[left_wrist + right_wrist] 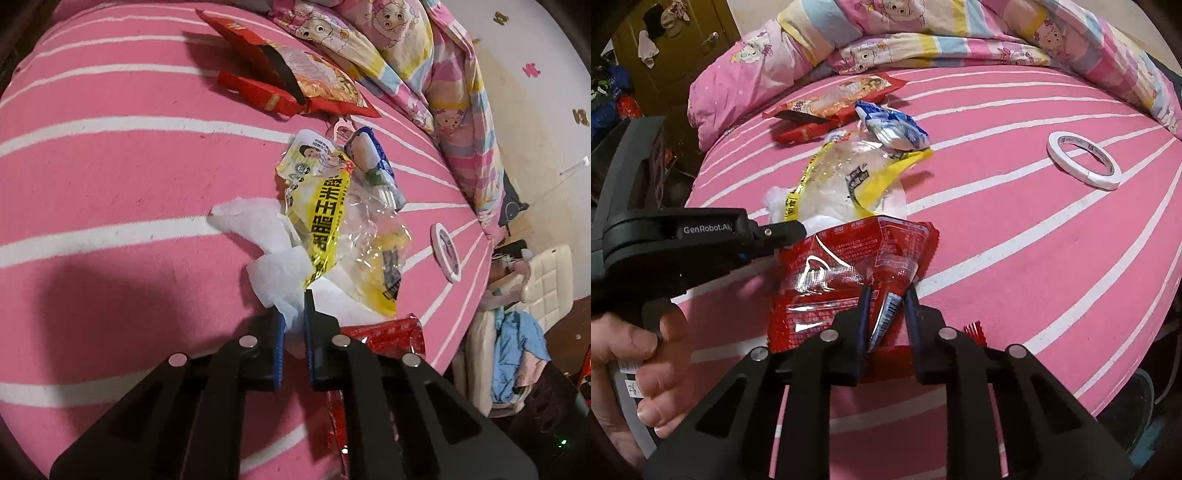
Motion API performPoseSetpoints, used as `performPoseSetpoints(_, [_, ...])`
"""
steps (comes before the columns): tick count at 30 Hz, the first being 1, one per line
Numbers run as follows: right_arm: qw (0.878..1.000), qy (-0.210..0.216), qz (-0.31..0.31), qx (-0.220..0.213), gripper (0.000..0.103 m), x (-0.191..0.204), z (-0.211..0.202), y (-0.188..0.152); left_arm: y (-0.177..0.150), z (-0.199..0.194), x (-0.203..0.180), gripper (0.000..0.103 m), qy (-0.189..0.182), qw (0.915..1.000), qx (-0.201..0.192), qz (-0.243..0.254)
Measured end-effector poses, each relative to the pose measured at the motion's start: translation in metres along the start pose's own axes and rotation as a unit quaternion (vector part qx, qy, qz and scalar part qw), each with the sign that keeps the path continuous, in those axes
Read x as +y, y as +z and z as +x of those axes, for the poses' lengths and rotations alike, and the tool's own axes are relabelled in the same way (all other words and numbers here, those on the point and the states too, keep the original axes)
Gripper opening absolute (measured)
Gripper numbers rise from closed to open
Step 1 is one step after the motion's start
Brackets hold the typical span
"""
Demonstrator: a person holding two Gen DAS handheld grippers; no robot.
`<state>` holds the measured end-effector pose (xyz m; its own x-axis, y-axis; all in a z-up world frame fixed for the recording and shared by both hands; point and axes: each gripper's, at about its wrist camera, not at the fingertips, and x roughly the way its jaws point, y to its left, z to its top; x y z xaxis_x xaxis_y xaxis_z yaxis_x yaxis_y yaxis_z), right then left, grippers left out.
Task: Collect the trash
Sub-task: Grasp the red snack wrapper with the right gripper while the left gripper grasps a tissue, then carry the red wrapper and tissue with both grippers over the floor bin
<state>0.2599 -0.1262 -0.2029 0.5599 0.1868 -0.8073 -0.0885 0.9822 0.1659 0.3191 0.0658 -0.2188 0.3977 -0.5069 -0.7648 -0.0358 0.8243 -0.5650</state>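
On the pink striped bed point(110, 155), picking step: left gripper point(294, 317) clamped on white tissue point(273, 273), right gripper point(886, 299) clamped on red wrapper point(831, 273), next probably lifting both clear.

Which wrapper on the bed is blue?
The small crumpled blue and white wrapper, beside the yellow and clear bag. The other wrappers are red or yellow.

Left half of bed point(110, 166) is bare stripe, open approach. Wrapper pile point(332, 221) clutters the centre; red snack bags point(288, 85) behind it. Tape roll point(1084, 160) sits alone right, clear sheet around it. Quilt point(923, 33) blocks the far edge.
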Motion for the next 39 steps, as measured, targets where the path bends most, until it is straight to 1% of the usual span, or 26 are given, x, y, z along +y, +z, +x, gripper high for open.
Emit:
performPoseSetpoints(1, [1.000, 0.001, 0.002, -0.002, 0.017, 0.000, -0.002, -0.001, -0.001, -0.002, 0.002, 0.005, -0.005, 1.0000, 0.001, -0.004])
performPoseSetpoints(4, [1.000, 0.004, 0.006, -0.004, 0.016, 0.001, -0.005, -0.002, -0.006, -0.006, 0.005, 0.001, -0.011, 0.9999, 0.002, -0.007])
performPoseSetpoints(10, [1.000, 0.014, 0.005, -0.019, 0.014, 0.008, -0.020, -0.006, -0.011, -0.022, 0.012, 0.001, -0.023, 0.9996, -0.008, -0.016])
performPoseSetpoints(15, [0.999, 0.016, 0.005, -0.032, 0.013, 0.010, -0.038, -0.013, -0.020, -0.047, 0.011, 0.001, -0.039, 0.9985, -0.031, -0.022])
performPoseSetpoints(18, [0.999, 0.019, 0.009, -0.041, 0.013, 0.007, -0.054, -0.019, -0.028, -0.063, 0.006, 0.001, -0.049, 0.9974, -0.049, -0.017])
performPoseSetpoints(22, [0.998, 0.022, 0.014, -0.057, 0.013, 0.001, -0.081, -0.027, -0.044, -0.078, -0.007, 0.001, -0.064, 0.9953, -0.072, 0.004])
performPoseSetpoints(23, [0.998, 0.023, 0.014, -0.063, 0.013, -0.002, -0.090, -0.030, -0.052, -0.082, -0.013, 0.001, -0.065, 0.9946, -0.079, 0.013])
performPoseSetpoints(25, [0.997, 0.022, 0.014, -0.069, 0.013, -0.005, -0.101, -0.035, -0.067, -0.085, -0.022, 0.001, -0.057, 0.9945, -0.084, 0.027])
performPoseSetpoints(29, [0.996, 0.023, 0.022, -0.078, 0.013, -0.017, -0.123, -0.048, -0.096, -0.080, -0.043, 0.001, -0.052, 0.9945, -0.075, 0.051])
performPoseSetpoints(36, [0.994, 0.018, 0.054, -0.092, 0.013, -0.056, -0.155, -0.073, -0.131, -0.074, -0.087, 0.001, -0.054, 0.9934, -0.067, 0.076])
performPoseSetpoints(39, [0.992, 0.013, 0.072, -0.100, 0.013, -0.079, -0.170, -0.087, -0.146, -0.074, -0.110, 0.001, -0.035, 0.9915, -0.068, 0.106])
